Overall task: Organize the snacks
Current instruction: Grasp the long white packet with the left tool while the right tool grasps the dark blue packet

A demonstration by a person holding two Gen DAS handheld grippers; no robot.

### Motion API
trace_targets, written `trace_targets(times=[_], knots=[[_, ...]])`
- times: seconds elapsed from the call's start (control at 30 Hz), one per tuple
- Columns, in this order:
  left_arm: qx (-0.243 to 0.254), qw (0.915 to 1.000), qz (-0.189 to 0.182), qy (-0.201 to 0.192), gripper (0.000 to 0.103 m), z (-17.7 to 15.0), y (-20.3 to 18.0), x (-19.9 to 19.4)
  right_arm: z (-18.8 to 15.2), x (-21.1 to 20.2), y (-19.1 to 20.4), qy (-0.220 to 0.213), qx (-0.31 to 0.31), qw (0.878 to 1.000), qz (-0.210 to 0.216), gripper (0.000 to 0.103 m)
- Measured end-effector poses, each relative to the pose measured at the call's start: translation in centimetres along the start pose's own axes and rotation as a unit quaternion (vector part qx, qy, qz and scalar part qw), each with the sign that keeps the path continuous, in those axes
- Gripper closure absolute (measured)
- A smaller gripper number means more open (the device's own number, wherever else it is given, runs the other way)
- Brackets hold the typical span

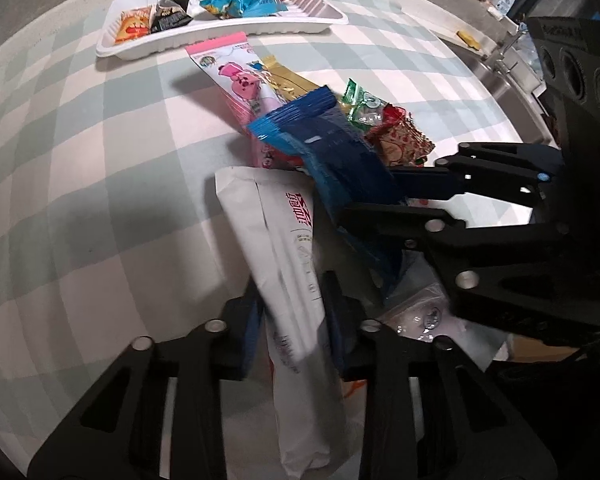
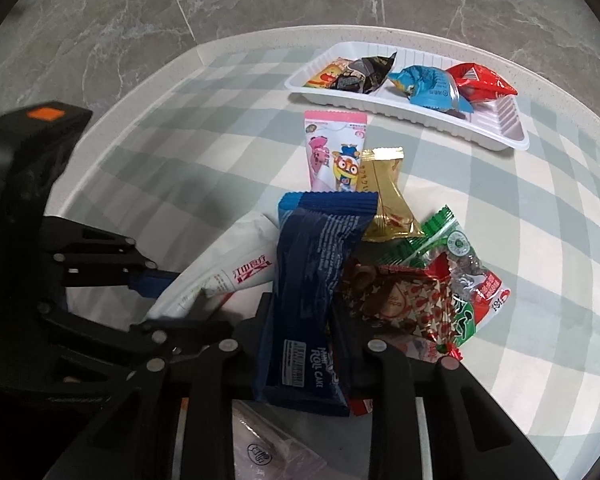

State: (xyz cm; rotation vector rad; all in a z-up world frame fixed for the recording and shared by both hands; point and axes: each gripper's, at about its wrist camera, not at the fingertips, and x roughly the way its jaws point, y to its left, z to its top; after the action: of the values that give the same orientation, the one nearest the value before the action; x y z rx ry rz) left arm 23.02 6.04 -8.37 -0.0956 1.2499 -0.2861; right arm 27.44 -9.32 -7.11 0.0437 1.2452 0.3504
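Two tools: the left tool is clamped on a white pack; the right tool is clamped on a blue pack.
Left tool: its fingers press both sides of the white pack, which runs forward from between them and back under the tool body.
Right tool: its fingers grip the blue pack low down, and the pack stands up ahead of them, tilted slightly.
Hidden: the near end of the white pack is cut off at the frame edge of the left wrist view; a clear wrapper under the right tool is mostly covered and hard to read.
Blur: print on the white pack is smeared, so I cannot read it.
Pile ahead of the tools: four loose packs — pink, gold, green, red-patterned — overlapping on the bench.
Overlap: the blue pack covers the near ends of the pink and gold packs.
Tray: one, white, well beyond the pile, at the far edge of the bench.
In the tray: four packs, orange, black, light blue, red, side by side.
Tray's near right end: bare.
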Motion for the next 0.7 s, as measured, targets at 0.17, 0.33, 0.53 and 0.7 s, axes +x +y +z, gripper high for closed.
trace_targets(times=[0.17, 0.33, 0.53, 0.7], knots=[[-0.022, 0.9994, -0.022, -0.011, 0.087, -0.1, 1.3, -0.4, -0.1, -0.9, -1.0, -0.010, 0.023, 0.999, 0.023, 0.075], [-0.046, 0.9978, -0.038, -0.028, 0.087, 0.2, 2.5, -1.4, -0.1, -2.2, -2.1, -0.024, 0.051, 0.998, 0.040, 0.075], [-0.077, 0.9942, -0.061, -0.044, 0.088, 1.1, 3.9, -2.4, 0.3, -3.5, -3.6, -0.041, 0.089, 0.993, 0.063, 0.075], [-0.096, 0.9910, -0.074, -0.058, 0.088, 2.1, 5.2, -3.3, 1.0, -4.4, -4.9, -0.051, 0.115, 0.989, 0.075, 0.075]])
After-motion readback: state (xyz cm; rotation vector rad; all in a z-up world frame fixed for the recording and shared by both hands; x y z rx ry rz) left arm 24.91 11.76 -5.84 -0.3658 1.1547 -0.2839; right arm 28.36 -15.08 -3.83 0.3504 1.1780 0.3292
